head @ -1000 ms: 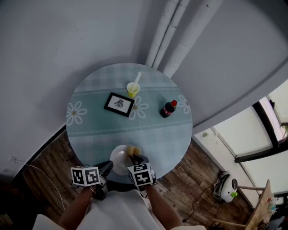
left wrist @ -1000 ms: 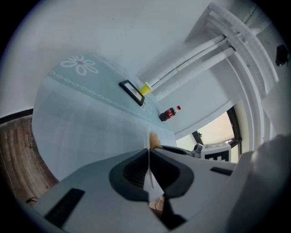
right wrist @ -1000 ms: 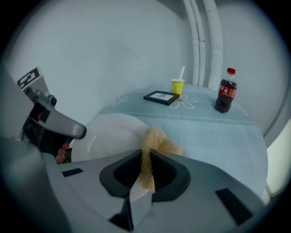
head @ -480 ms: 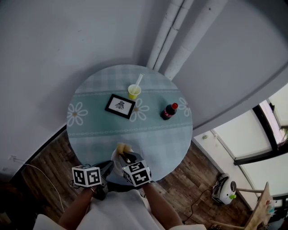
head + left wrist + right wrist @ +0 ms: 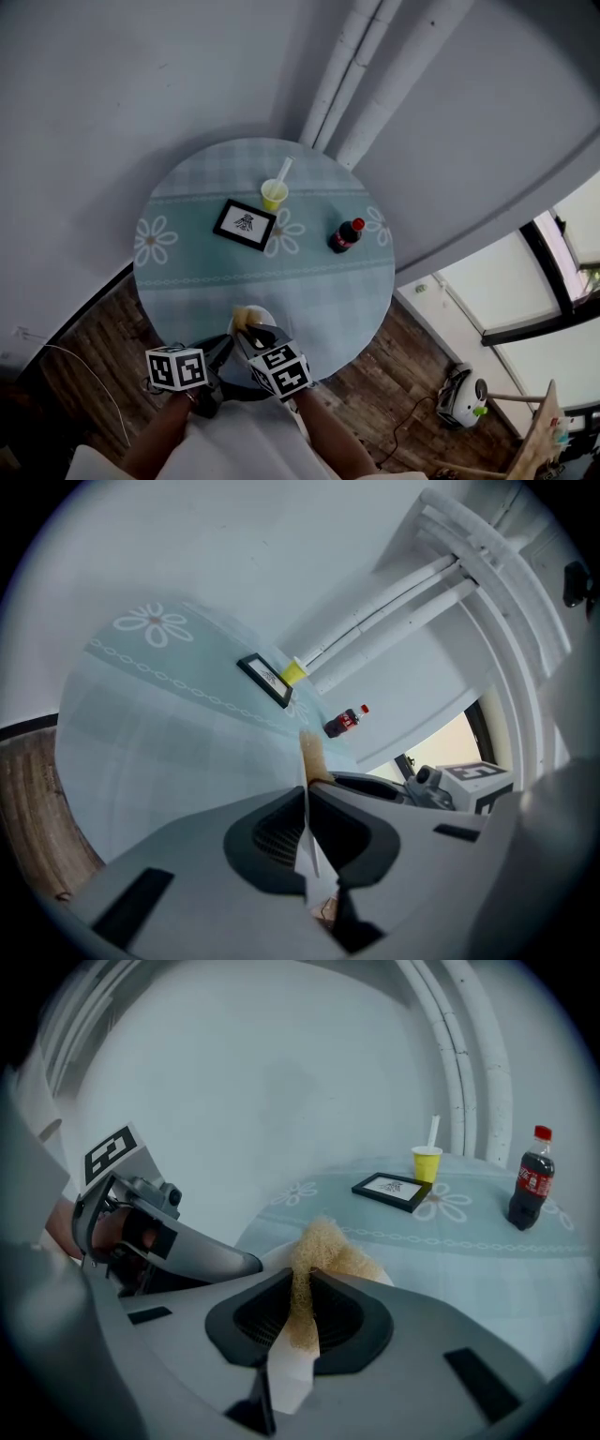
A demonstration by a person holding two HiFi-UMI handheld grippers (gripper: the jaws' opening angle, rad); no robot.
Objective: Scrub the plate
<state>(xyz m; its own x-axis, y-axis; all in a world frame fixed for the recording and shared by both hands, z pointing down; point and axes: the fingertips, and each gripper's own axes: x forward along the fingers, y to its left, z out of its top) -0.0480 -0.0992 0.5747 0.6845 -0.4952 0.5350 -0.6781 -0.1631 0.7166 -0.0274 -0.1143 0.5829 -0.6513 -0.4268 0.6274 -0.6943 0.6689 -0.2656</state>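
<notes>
Left gripper [image 5: 305, 803]: fingers closed almost fully on the rim of the white plate [image 5: 264, 317]. Right gripper [image 5: 302, 1283]: fingers clamped on a tan scrub pad [image 5: 323, 1241], positioned over the plate. Well beyond the fingers on the worktop [image 5: 187, 272]: yellow cup [image 5: 274, 195] containing a straw [image 5: 284, 169]; bottle [image 5: 343, 235] containing dark liquid.

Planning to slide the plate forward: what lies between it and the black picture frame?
Nothing stands there. In the head view, the tablecloth between the plate and the picture frame is bare, showing only its printed pattern.
</notes>
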